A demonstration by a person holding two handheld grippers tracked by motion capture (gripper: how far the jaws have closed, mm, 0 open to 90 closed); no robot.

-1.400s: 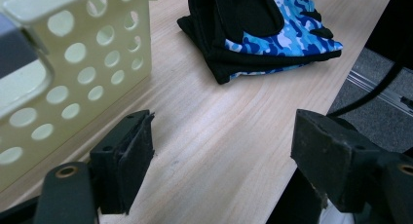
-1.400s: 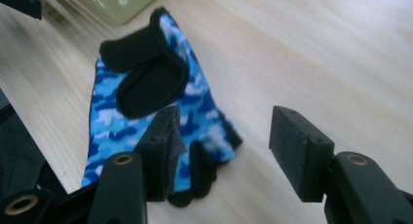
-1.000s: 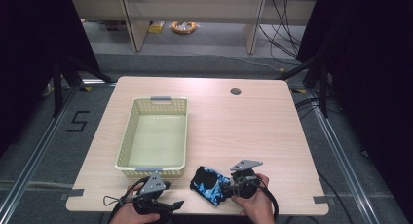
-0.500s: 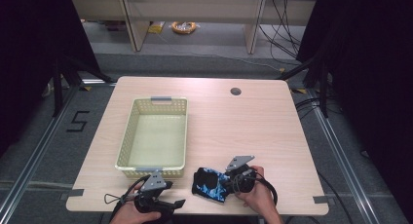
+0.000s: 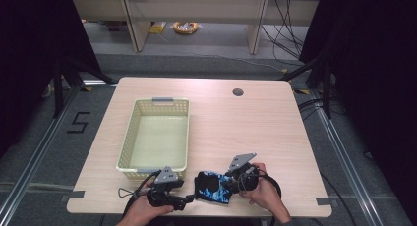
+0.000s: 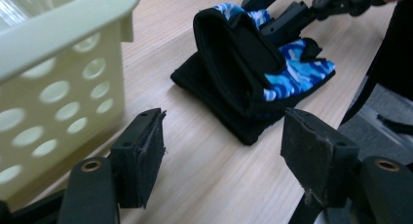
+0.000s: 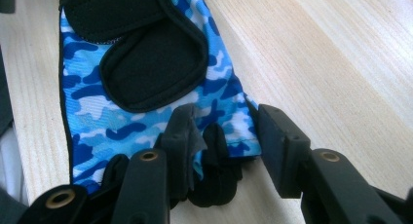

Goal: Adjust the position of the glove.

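A fingerless glove [image 5: 212,186] in blue camouflage and black lies near the table's front edge. My right gripper [image 5: 227,184] reaches it from the right. In the right gripper view its jaws [image 7: 225,117] have closed in on the glove [image 7: 146,63] and pinch its finger end. My left gripper [image 5: 189,200] comes from the left and stands open [image 6: 224,124]. Its jaws have just been closing with nothing between them. The glove's [image 6: 234,63] black cuff end is propped up just ahead of them, with the right gripper [image 6: 287,19] behind it.
A pale yellow plastic basket [image 5: 129,137] stands empty on the left half of the table, its near wall [image 6: 58,34] close beside my left gripper. A round cable hole [image 5: 238,92] sits at the table's back right. The table's front edge runs just below both hands.
My left gripper has moved right toward the glove. My right gripper has shifted a little left onto the glove, and its jaws have narrowed on the finger end.
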